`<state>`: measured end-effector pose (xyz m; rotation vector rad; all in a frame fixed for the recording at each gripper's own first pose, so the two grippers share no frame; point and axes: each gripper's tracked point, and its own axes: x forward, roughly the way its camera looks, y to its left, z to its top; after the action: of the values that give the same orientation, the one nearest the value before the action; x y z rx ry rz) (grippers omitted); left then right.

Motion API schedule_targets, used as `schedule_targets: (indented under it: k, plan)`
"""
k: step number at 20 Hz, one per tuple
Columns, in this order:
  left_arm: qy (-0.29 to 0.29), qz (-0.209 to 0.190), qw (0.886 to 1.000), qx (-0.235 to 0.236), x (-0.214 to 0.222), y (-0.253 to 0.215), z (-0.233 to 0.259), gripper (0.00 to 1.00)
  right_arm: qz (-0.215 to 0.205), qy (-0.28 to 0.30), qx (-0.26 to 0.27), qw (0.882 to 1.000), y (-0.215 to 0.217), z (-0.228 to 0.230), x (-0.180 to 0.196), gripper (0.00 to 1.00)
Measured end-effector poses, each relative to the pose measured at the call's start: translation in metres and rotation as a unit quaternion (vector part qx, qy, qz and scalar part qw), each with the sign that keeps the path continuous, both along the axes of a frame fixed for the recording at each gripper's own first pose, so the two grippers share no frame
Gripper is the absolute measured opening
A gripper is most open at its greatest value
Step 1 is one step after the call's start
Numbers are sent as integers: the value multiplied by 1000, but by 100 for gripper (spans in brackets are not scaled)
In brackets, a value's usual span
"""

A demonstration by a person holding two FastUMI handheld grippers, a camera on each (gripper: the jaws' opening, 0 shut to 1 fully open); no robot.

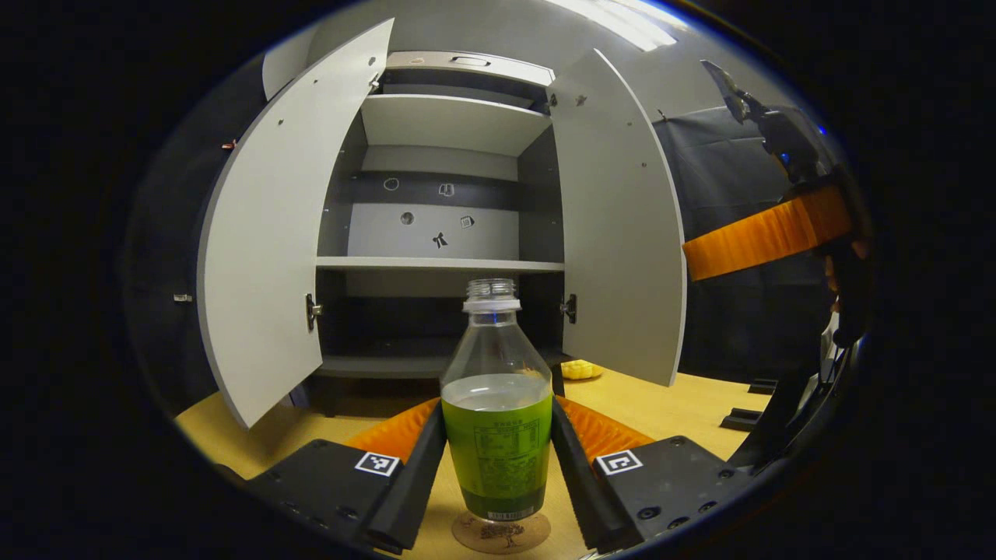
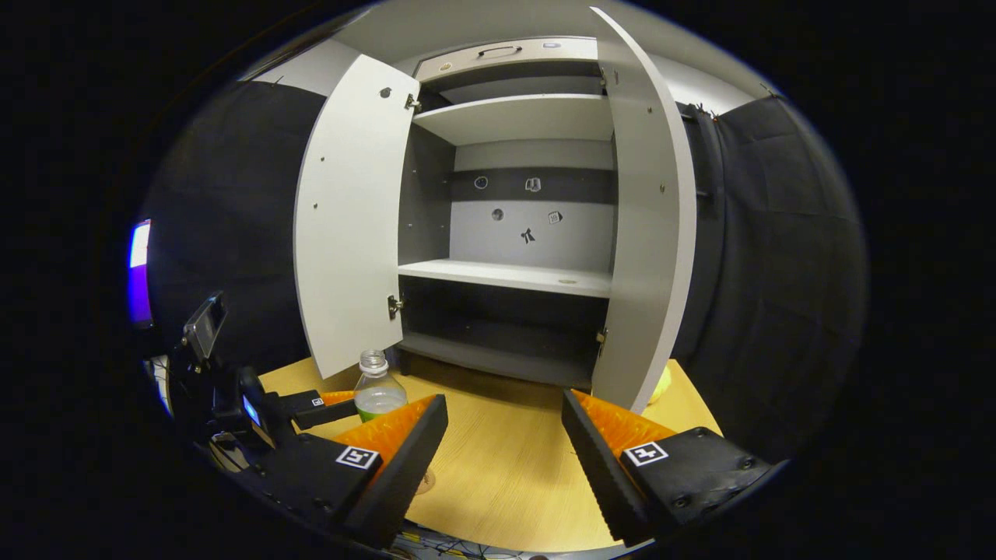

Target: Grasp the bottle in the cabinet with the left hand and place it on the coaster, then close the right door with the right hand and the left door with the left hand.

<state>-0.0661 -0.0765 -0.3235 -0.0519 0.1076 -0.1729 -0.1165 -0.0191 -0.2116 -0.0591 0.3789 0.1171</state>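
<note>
**On the coaster, bottle awaits release as cabinet doors stand open**

Near the table's front edge, in the left gripper view, the bottle (image 1: 496, 412) stands upright on the coaster (image 1: 501, 533), with the left gripper (image 1: 498, 467) closed around its labelled lower body, both fingers pressing the sides. The bottle looks centred on the round cork-coloured disc, its base flat, so the placing step appears all but done. To finish it well, the fingers should open evenly and only a little at first, so neither side drags the bottle off the coaster; then the gripper should draw straight back, clear of the bottle.

The bottle is clear plastic, uncapped, its threaded neck bare, holding pale liquid to about mid-height, with a green label wrapped around the lower half. With no cap, any tilt could spill, a reason to judge the release a gentle one.

Behind it the cabinet (image 1: 455, 264) stands with its shelves bare. The left door (image 1: 272, 249) and right door (image 1: 622, 233) both swing wide toward the table's front.

In the right gripper view, the right gripper (image 2: 504, 443) hangs over the table (image 2: 506, 467), fingers spread wide and holding nothing, near the right door's lower edge, well placed for the closing push that comes next.
</note>
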Motion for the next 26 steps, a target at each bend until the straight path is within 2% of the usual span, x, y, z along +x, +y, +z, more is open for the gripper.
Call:
schedule_targets:
  k: [5,8,15,18,19,20,23,26]
  plan:
    - [1,12,999,33,-4,0,-27,77,14,31,1,999,6,-31,-7,98]
    - [5,13,1000,14,-3,-2,-32,77,20,40,4,999,8,-36,-5,99]
    - [2,20,1000,15,-14,-1,-54,78,16,45,7,999,2,-43,2,98]
    - [8,25,1000,1,-14,-1,-56,82,20,54,4,998,4,-49,1,98]
    - [7,28,1000,-4,-13,0,-54,86,22,57,7,998,6,-51,1,98]
    - [6,27,1000,-6,-12,-1,-52,96,25,59,9,998,8,-52,1,98]
    - [7,26,1000,4,-6,-1,-47,98,30,56,6,998,10,-49,1,99]
    - [-5,21,1000,-3,0,-1,-17,99,26,48,6,998,7,-36,7,98]
